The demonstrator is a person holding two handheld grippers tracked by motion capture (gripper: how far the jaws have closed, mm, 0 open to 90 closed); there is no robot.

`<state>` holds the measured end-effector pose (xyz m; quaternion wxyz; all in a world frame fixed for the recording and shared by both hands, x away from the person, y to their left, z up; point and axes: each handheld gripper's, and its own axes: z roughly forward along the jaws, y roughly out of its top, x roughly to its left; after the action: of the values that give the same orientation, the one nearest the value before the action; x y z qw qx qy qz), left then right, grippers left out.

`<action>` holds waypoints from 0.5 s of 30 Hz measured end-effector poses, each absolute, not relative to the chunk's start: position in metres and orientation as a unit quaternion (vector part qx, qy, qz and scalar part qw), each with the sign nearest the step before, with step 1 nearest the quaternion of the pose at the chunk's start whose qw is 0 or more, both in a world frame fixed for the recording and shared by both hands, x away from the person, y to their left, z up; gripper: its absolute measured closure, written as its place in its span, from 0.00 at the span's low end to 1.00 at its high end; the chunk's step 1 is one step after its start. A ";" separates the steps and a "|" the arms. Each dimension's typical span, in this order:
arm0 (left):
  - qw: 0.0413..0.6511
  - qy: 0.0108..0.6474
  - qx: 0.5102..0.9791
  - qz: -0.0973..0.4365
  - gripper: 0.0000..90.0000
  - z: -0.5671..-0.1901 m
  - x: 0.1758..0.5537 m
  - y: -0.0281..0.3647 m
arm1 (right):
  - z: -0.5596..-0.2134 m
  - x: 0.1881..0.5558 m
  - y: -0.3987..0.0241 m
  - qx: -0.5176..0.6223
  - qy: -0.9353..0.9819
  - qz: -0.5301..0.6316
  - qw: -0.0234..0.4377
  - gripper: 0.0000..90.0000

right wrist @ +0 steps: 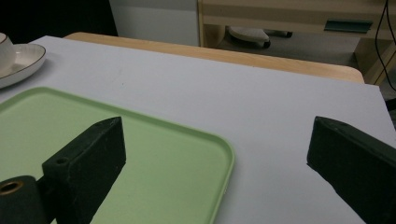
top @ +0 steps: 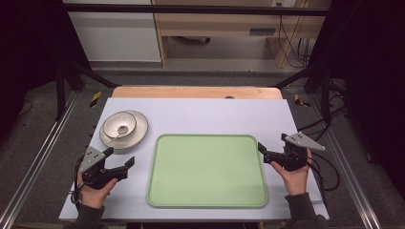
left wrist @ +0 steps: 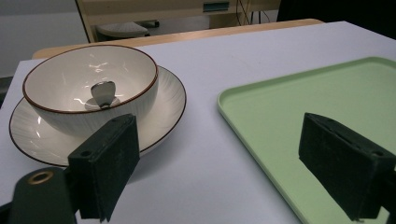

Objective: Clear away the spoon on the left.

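The fingers [left wrist: 109, 163] of the left gripper [top: 119, 160] stand wide apart with nothing between them, and the fingers [right wrist: 88, 158] of the right gripper [top: 263, 151] are spread just as wide, also released and bare. Each gripper hovers low over the surface [top: 200, 114], a pale lilac sheet laid on a wooden top, one at either side of the tray.

The green tray [top: 207, 202] is the largest thing there: a rounded rectangle lying flat in the middle of the near half, between the two grippers. In the right gripper view its near corner lies between that gripper's fingers.

The plate [top: 141, 131] sits on the surface beyond the left gripper and just beside the tray's far left corner, apart from it. It is white with a thin dark rim.

The bowl [top: 119, 124] stands upright in the middle of the plate, white with a brown rim.

The spoon [left wrist: 103, 93] lies inside the bowl, its metal scoop on the bottom and its handle leaning toward the near left wall.
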<state>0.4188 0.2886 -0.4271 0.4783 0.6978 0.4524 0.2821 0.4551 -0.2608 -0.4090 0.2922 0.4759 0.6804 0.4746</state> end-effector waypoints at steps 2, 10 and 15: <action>0.477 0.451 0.700 0.282 0.14 -0.427 0.419 0.288 | -0.410 0.455 -0.261 0.476 0.683 0.470 0.294 0.05; 0.472 0.449 0.704 0.282 0.13 -0.429 0.418 0.291 | -0.412 0.455 -0.259 0.475 0.688 0.467 0.288 0.06; 0.472 0.450 0.704 0.281 0.13 -0.429 0.420 0.294 | -0.412 0.456 -0.257 0.477 0.687 0.466 0.289 0.06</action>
<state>0.4198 0.2941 -0.4293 0.4723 0.7041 0.4498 0.2807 0.4557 -0.2572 -0.4124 0.2889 0.4770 0.6867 0.4663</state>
